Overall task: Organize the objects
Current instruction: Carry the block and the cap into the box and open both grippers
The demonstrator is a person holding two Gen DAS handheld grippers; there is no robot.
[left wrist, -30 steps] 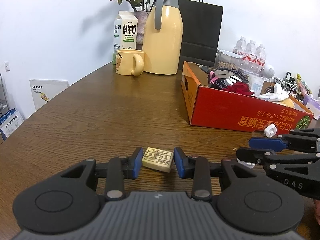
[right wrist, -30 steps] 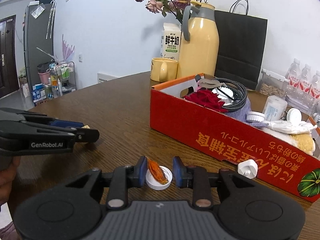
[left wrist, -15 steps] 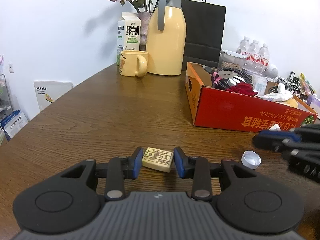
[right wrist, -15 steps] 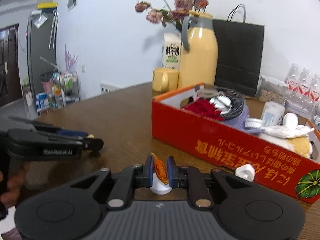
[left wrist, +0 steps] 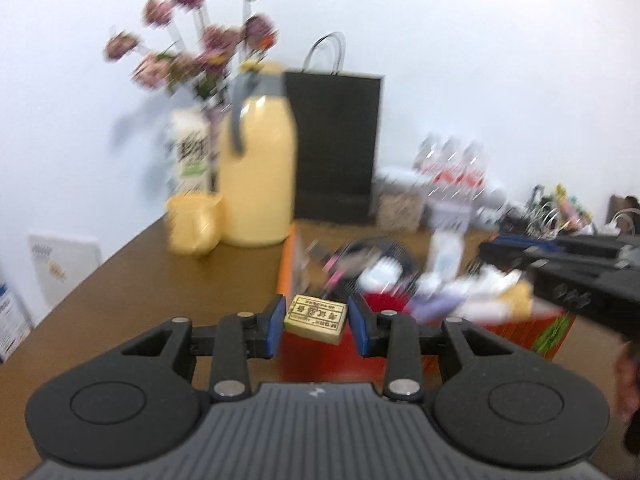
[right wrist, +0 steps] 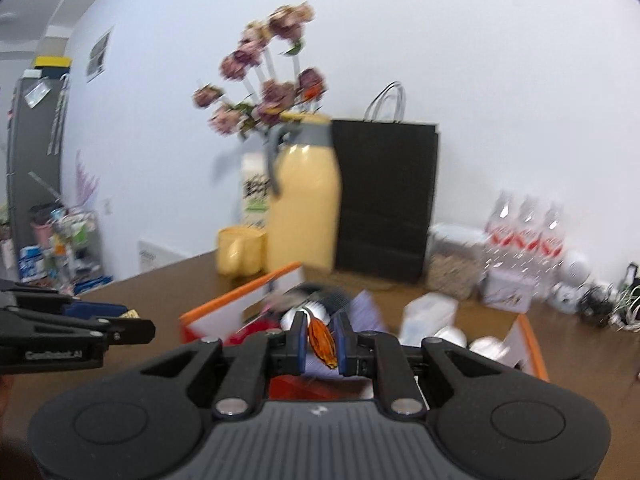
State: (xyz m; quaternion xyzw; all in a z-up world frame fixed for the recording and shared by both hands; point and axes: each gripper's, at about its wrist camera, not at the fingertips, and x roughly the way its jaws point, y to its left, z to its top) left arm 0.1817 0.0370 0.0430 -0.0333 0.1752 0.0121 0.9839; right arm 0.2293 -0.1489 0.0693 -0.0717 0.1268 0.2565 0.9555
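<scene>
On my left gripper [left wrist: 316, 330] the blue pads are clamped on a small cream block [left wrist: 315, 319] with printed characters, and I see it held up off the wooden table [left wrist: 132, 276], in front of the red cardboard box [left wrist: 520, 330]. My right gripper [right wrist: 321, 340] has its jaws squeezed tight on a thin orange piece [right wrist: 321, 340], perhaps a dried peel; the blur makes it hard to say. It hangs above the open box, whose orange rim [right wrist: 240, 292] shows below. A yellow jug [left wrist: 258, 172], a yellow mug [left wrist: 192, 224] and a black paper bag [left wrist: 336, 148] stand behind.
</scene>
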